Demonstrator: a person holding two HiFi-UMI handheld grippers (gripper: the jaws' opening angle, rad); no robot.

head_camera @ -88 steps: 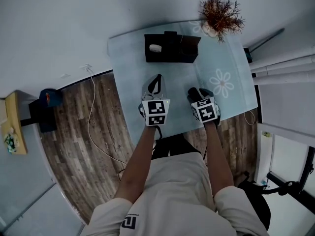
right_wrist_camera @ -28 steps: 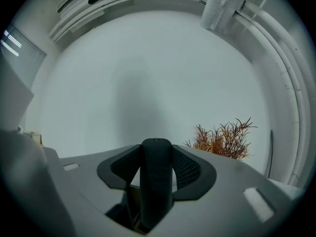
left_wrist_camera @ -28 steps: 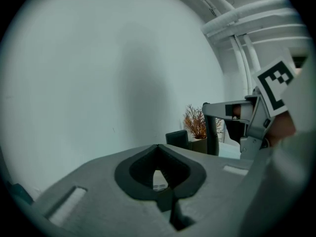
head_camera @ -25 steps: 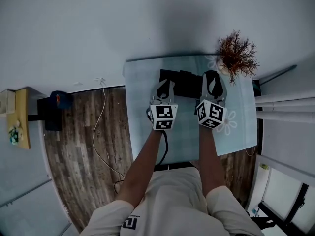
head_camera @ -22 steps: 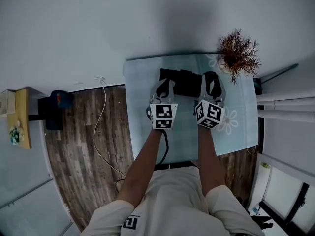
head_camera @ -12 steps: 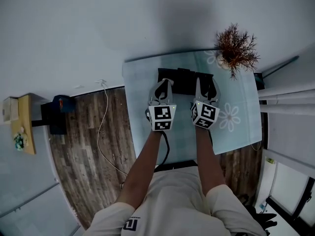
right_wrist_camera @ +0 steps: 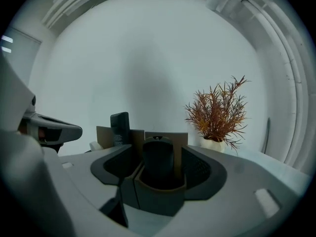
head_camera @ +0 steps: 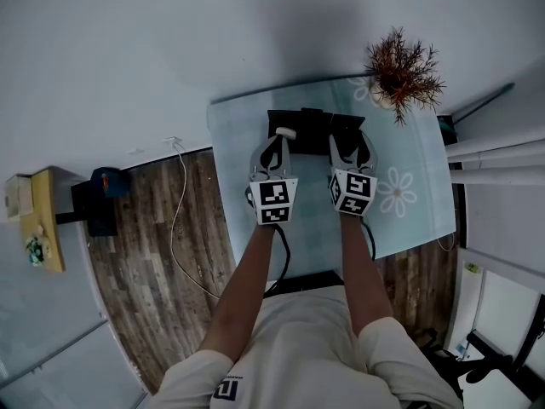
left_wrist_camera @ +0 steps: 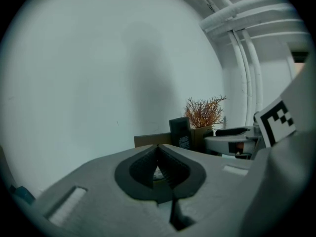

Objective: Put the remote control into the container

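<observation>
right claw (right_wrist_camera: 159, 158) jaws just spread wide, remote control (right_wrist_camera: 158, 164) standing loose between them, inside the container (head_camera: 311, 119) at the table (head_camera: 409, 220) far edge; left claw (left_wrist_camera: 159, 154) pinched together

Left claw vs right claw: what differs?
Left claw is shut; right claw stands wide, its jaws having just been opening. Left claw holds nothing; right claw has the dark remote control standing between its jaws, down in the container. Both point at the container, side by side.
</observation>
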